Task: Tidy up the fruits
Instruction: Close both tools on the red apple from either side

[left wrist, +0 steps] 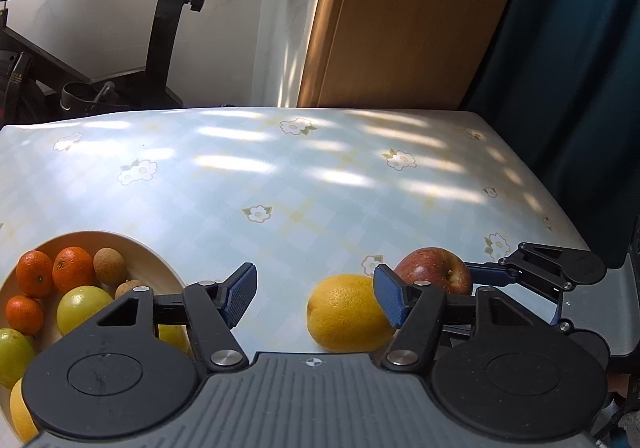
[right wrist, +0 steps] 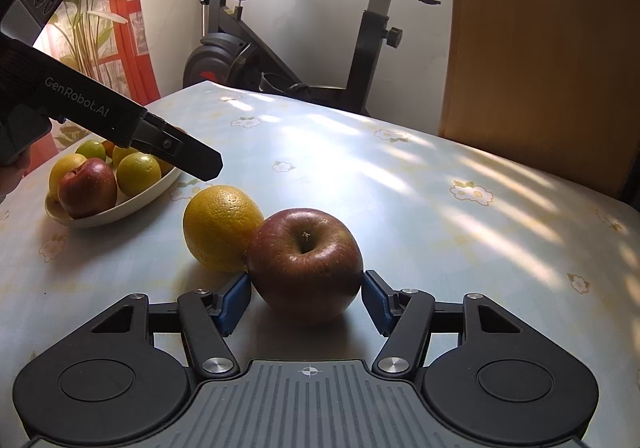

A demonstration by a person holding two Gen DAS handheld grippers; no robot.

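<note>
Nearest the right camera, the red apple [right wrist: 306, 262] sat on the flowered surface [right wrist: 420, 200], touching the yellow orange [right wrist: 220, 226] beside it, with the right claw [right wrist: 306, 300] about half open and its blue pads flanking the apple's lower sides; whether they pressed could not be told. Further out, the left claw [left wrist: 316, 298] stood half open and empty, its right finger in front of the orange, while the bowl [right wrist: 120, 210] of mixed fruit lay well apart. Judged step: gripping the two loose fruits; next, each claw needs a firm hold before carrying its fruit to the bowl.
</note>
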